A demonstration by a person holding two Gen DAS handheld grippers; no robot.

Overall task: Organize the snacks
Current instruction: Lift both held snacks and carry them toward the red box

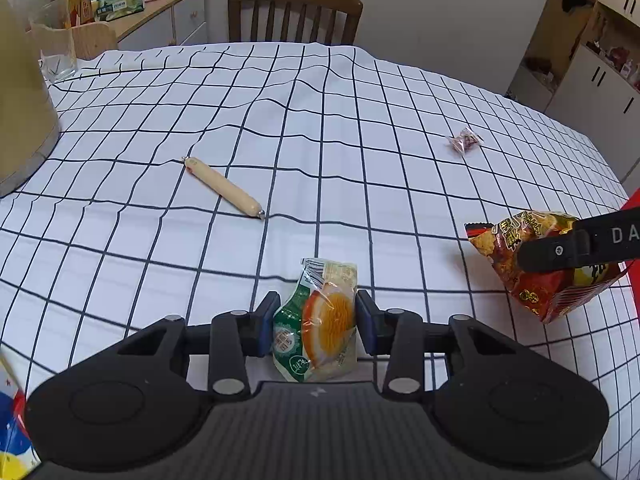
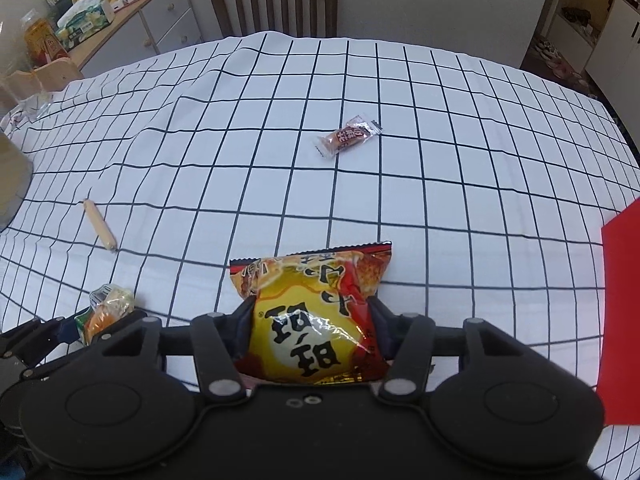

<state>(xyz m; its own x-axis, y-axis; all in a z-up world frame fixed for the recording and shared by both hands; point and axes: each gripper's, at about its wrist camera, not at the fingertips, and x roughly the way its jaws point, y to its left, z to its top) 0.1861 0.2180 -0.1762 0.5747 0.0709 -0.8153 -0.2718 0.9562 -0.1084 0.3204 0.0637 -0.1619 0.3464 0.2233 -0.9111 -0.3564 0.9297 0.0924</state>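
Note:
My left gripper point(image 1: 316, 322) is shut on a small green and orange snack packet point(image 1: 320, 328), held just above the checked tablecloth point(image 1: 320, 120). The packet also shows in the right wrist view point(image 2: 106, 308). My right gripper point(image 2: 310, 332) is shut on a red and yellow chip bag point(image 2: 316, 316), which also shows at the right of the left wrist view point(image 1: 536, 264). A sausage stick point(image 1: 224, 186) lies on the cloth to the left; it shows in the right wrist view too point(image 2: 100, 230). A small wrapped candy point(image 2: 346, 136) lies further back, seen also in the left wrist view point(image 1: 464, 141).
A red container edge point(image 2: 622, 312) is at the right. A wooden chair point(image 1: 294, 12) stands behind the table. A beige kettle point(image 1: 20, 112) and a clear jug point(image 1: 56, 48) stand at the far left. A colourful box corner point(image 1: 12, 428) is at the near left.

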